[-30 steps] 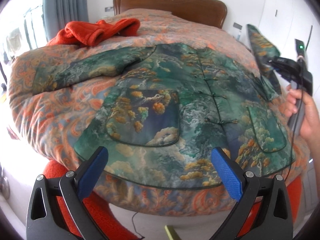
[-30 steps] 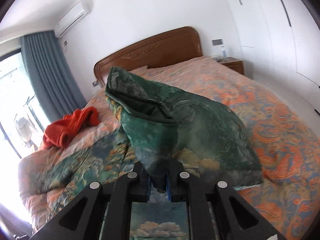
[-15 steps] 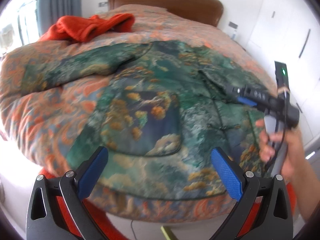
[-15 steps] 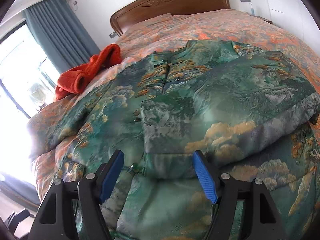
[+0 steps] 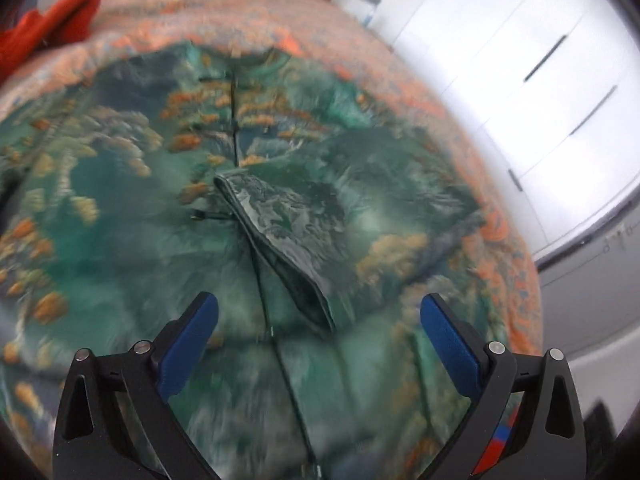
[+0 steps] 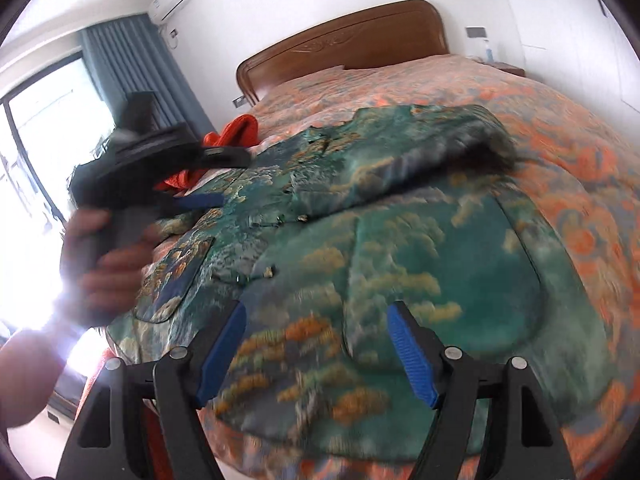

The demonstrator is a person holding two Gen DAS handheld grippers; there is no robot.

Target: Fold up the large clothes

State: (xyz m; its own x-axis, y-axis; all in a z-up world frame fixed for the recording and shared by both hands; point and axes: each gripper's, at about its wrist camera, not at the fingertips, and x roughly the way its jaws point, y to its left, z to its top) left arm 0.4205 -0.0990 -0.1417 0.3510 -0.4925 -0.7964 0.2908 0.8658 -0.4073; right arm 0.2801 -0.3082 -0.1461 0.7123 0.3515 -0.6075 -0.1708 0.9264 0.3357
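Bedroom, orange-patterned bedspread (image 6: 568,128): being used as folding surface. Green jacket (image 6: 420,264): being spread face-up across near end, one sleeve (image 5: 280,240) being laid over its front. Left gripper (image 5: 319,332): jaws being narrowed from wide, nothing between them. Right gripper (image 6: 316,344): being held apart, empty, above near hem. Risk: folded sleeve being dragged askew, slippery padded cloth being snagged by passing fingers.

The big green jacket (image 6: 400,248) is covering the foot end of the bed (image 6: 580,128). A red cloth (image 6: 240,132) is lying near the headboard (image 6: 340,44); the bed's right side is staying bare.
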